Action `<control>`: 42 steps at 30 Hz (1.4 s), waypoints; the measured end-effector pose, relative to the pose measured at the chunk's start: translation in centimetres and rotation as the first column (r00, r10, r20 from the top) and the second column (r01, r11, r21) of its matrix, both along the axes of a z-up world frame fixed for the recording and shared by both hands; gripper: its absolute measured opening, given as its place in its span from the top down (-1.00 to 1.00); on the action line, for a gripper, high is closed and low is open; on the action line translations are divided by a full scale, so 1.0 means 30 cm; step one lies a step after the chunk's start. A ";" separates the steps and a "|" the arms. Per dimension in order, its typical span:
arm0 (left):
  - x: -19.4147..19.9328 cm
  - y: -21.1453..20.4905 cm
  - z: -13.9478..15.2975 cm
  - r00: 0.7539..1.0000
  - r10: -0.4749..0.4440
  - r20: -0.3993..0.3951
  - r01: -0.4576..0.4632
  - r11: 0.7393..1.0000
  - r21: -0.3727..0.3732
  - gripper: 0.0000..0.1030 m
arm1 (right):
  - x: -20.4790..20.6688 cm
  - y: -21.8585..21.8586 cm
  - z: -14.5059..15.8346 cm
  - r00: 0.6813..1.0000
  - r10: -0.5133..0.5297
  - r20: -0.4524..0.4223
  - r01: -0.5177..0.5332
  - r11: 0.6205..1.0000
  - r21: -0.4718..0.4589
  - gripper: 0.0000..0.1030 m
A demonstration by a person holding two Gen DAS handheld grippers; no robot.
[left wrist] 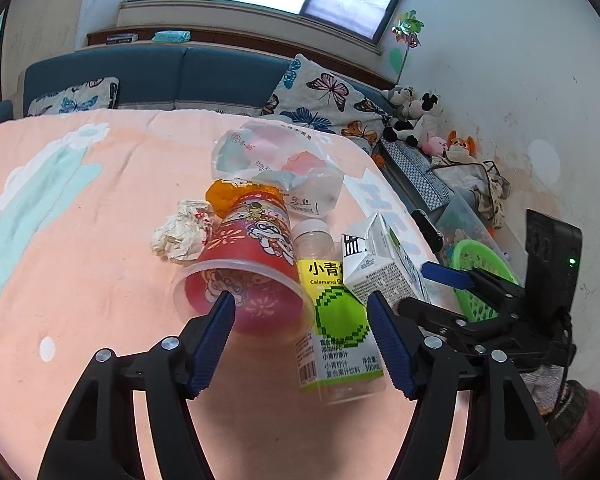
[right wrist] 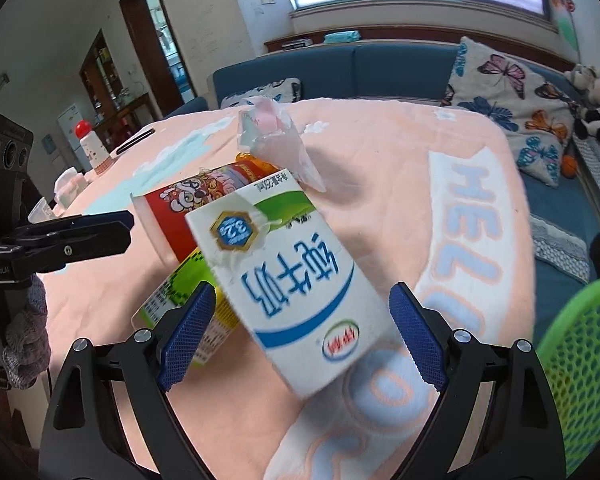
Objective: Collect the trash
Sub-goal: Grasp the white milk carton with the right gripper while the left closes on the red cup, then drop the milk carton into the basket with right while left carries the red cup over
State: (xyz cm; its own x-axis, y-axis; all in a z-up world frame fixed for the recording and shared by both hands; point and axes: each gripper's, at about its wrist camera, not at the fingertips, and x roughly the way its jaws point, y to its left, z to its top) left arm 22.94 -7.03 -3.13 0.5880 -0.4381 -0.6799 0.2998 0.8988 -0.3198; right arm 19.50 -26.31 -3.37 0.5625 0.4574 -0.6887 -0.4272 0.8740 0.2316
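Note:
A red printed cup (left wrist: 252, 248) lies on its side on the pink tablecloth (left wrist: 100, 240), its mouth toward me. Beside it lie a clear bottle with a yellow-green label (left wrist: 336, 312) and a white milk carton (left wrist: 384, 264). My left gripper (left wrist: 302, 308) is open, one fingertip at the cup's mouth and the other just right of the bottle. My right gripper (right wrist: 300, 308) is open around the milk carton (right wrist: 292, 272), with its pads a little clear of the carton's sides. Crumpled paper (left wrist: 180, 232), an orange wrapper (left wrist: 224, 196) and a clear plastic bag (left wrist: 276, 164) lie behind the cup.
A green mesh basket (right wrist: 580, 360) sits off the table's right edge, above a blue sofa with butterfly cushions (left wrist: 320, 96) and plush toys (left wrist: 416, 116). A red-capped flask (right wrist: 92, 148) stands at the table's far left. Knitted sleeves show behind both grippers.

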 end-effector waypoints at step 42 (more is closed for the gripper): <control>0.052 0.051 -0.013 0.998 0.056 0.007 -0.055 0.990 -0.127 0.89 | -0.145 -0.028 0.080 0.997 -0.073 -0.012 0.074 0.989 0.127 -0.35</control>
